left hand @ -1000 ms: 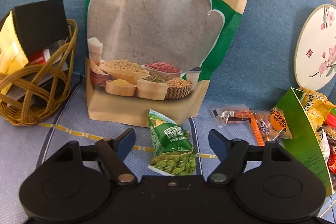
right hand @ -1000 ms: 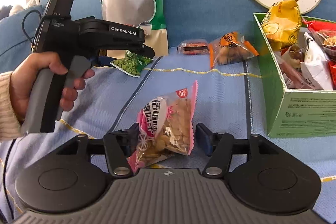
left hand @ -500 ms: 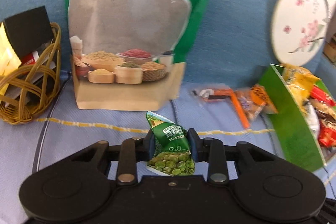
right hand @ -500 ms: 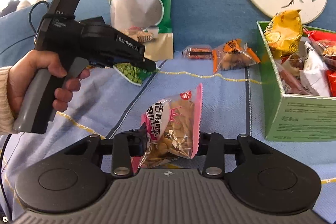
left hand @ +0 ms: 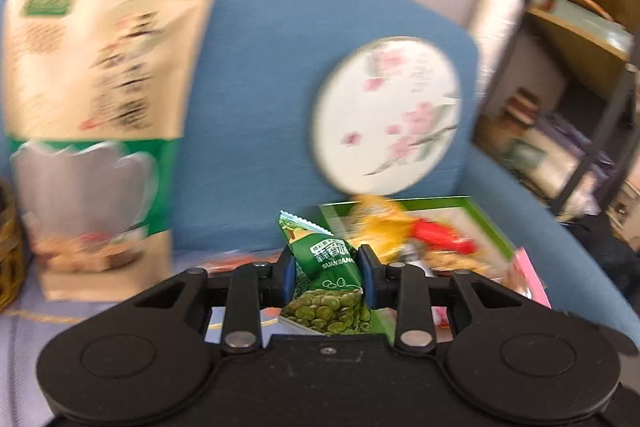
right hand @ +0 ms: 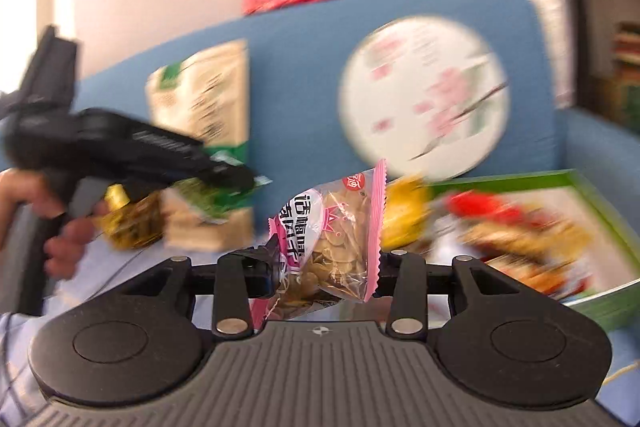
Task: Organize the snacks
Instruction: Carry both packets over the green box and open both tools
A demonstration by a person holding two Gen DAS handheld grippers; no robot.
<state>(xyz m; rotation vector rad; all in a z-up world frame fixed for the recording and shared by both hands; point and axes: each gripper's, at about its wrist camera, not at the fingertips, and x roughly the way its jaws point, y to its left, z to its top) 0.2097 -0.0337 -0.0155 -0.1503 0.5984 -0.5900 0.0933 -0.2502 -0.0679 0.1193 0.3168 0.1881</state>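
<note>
Left gripper: I have it clamped on the green pea packet, low centre of the left wrist frame, packet upright between the blue pads.
Right gripper: I see it closed on the pink seed packet, centre of the right wrist frame, its pink crimped edge running up to the right.
Green box: right of centre just behind the pea packet; yellow and red snack packs lie inside, blurred.
Grain pouch: stands at left of the left frame against the blue sofa back.
Round floral fan: leans on the sofa back above the box.
Wicker basket: only an edge shows at far left.
Left hand: at left edge of the right frame, gripping the other handle.
</note>
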